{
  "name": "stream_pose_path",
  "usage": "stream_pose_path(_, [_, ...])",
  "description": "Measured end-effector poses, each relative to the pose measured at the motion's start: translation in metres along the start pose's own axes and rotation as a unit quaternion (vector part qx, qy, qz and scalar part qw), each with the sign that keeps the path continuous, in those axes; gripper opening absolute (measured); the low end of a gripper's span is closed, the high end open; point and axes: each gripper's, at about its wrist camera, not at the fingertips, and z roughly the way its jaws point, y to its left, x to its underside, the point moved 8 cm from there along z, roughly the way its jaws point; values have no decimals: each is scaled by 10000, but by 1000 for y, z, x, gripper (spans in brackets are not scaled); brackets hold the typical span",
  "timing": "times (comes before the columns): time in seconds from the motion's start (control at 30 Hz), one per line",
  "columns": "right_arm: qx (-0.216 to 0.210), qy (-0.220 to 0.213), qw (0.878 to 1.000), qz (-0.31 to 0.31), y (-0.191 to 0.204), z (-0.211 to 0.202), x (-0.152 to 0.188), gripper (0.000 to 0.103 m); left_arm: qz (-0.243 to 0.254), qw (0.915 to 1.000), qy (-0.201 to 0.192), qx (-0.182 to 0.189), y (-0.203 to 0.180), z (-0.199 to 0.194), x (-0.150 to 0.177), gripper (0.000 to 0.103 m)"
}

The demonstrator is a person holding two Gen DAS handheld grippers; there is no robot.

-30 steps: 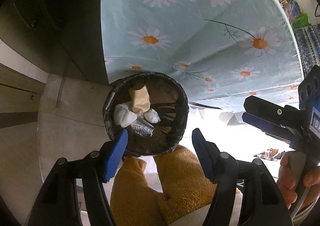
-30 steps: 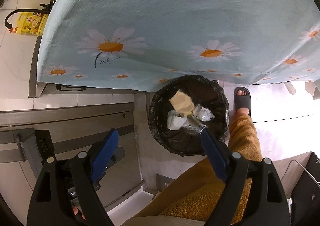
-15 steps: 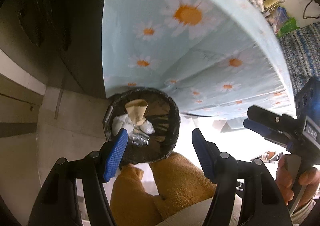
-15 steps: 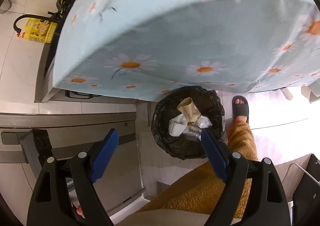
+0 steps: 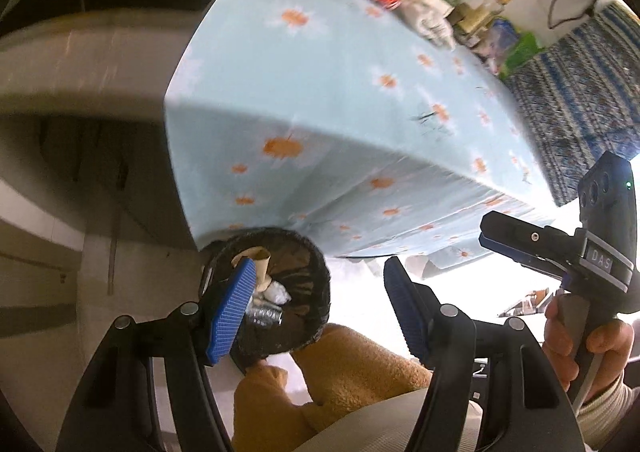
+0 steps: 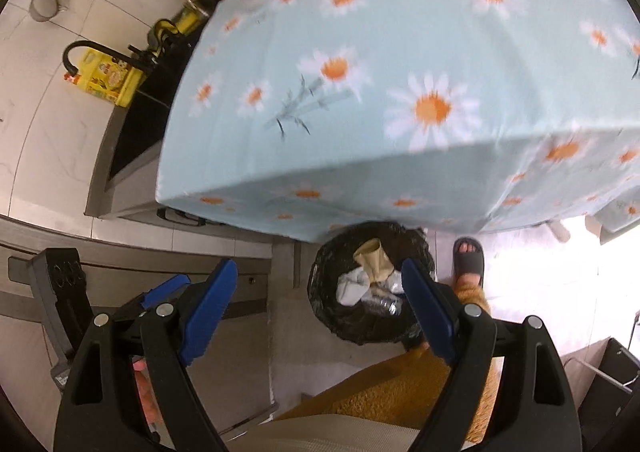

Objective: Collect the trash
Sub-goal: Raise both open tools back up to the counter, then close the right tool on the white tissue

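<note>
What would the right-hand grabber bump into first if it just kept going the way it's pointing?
Probably the daisy tablecloth, near its hanging front edge. The open, empty right gripper aims above the black-lined trash bin, which sits low in its view. Depth is hard to judge through the fisheye.

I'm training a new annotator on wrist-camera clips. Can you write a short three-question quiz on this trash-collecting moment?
1. True or false: both the left gripper and the right gripper are open and hold nothing.
2. Where does the trash bin stand? A) on the daisy tablecloth B) on the floor by the table's edge C) inside the cabinet
3. Fill in: the bin is lined with a ____ bag and already holds a tan paper cup, crumpled white paper and a clear plastic bottle.

Key: 1 true. 2 B: it sits on the floor, partly under the overhanging daisy tablecloth, near a sandalled foot. 3 black.
</note>
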Motion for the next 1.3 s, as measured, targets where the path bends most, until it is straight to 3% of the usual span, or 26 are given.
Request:
stream_pose_path(0.23, [123,-460,9987,-206,8,-36,-19,84,335,9988,-362,3,-17,-22,-31,65])
stream_pose_path(0.57, [177,-694,9967,-377,12,-64,-65,84,506,9962,-704,106,-39,-41,-79,65])
stream_pose_path(0.93, [281,-769,9919,-970,5,-86,-159,84,526,9945,-902,-75,-58,-28,-143,65])
stream_pose_path(1.13, [137,-739,9896,-1229,-10,-79,-226,84,332,9943,-975,-284,-72,-14,-181,65])
stream_pose_path(1.3, [38,-461,9850,-1665,-14,-60,-273,84,81,9940,-983,-475,-76,0,-202,65])
